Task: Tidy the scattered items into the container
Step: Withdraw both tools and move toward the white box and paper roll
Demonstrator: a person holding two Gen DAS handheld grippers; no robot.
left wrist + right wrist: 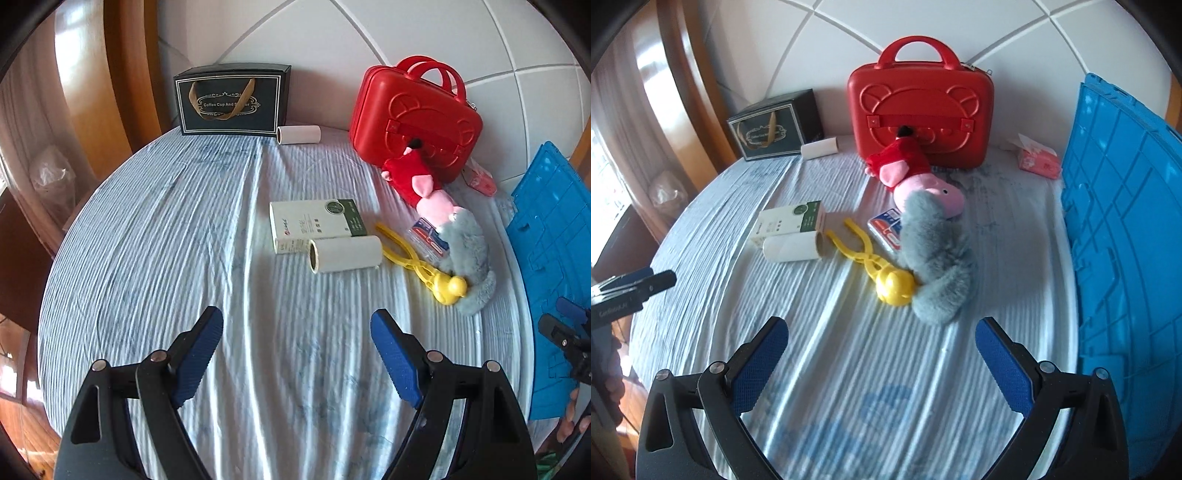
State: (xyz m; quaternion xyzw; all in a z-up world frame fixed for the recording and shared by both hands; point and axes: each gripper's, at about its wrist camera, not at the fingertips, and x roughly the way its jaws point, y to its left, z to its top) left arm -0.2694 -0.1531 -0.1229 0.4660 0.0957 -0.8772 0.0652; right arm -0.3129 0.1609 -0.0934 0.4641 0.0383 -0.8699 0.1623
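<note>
Scattered on the striped bedsheet lie a white and green box (317,223) (790,221), a white paper roll (347,254) (796,248), yellow duck tongs (424,264) (879,269), a grey plush (469,254) (936,254), a pink pig plush (421,181) (916,177) and a small packet (430,236) (886,227). A blue crate (554,258) (1126,229) stands at the right. My left gripper (297,328) hangs open over bare sheet, short of the roll. Also open and empty, my right gripper (881,339) sits just before the duck tongs and grey plush.
A red case (413,114) (919,110), a dark gift box (231,99) (775,125), a second white roll (299,134) (820,147) and a pink tissue pack (480,179) (1038,157) stand along the headboard. Wooden furniture lies left of the bed.
</note>
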